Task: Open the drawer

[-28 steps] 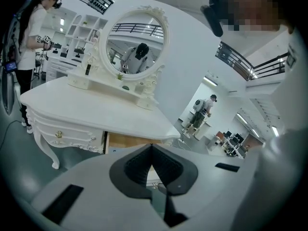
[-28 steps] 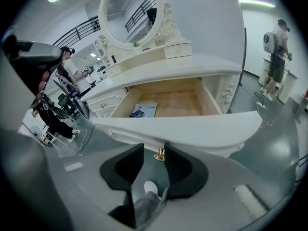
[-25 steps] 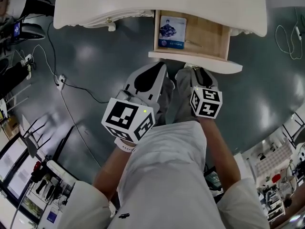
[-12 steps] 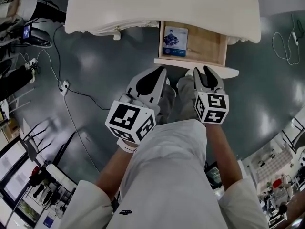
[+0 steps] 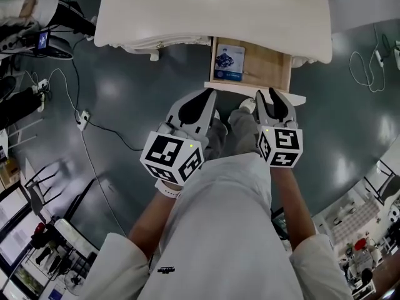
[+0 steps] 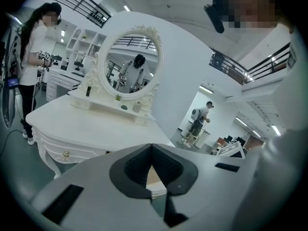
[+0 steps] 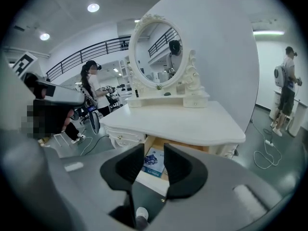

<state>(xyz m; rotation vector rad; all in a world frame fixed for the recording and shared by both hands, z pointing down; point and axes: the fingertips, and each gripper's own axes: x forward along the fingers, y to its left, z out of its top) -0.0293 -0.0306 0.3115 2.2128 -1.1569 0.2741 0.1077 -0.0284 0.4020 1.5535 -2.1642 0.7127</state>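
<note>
- The drawer stands pulled out from under the dressing table, so I judge the opening done.
- My right gripper has its jaws apart, just narrowed slightly, holding nothing.
- My left gripper is pinched together on nothing.
- Next I only need to back clear.

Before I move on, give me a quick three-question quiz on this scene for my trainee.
1. True or false: the drawer is shut.
2. In the head view, where in the drawer does the card lie? A. left side B. middle C. right side
3. Is the left claw open or shut?
Key: 1. False, it stands pulled out. 2. A. 3. Shut, with nothing in it.
</note>
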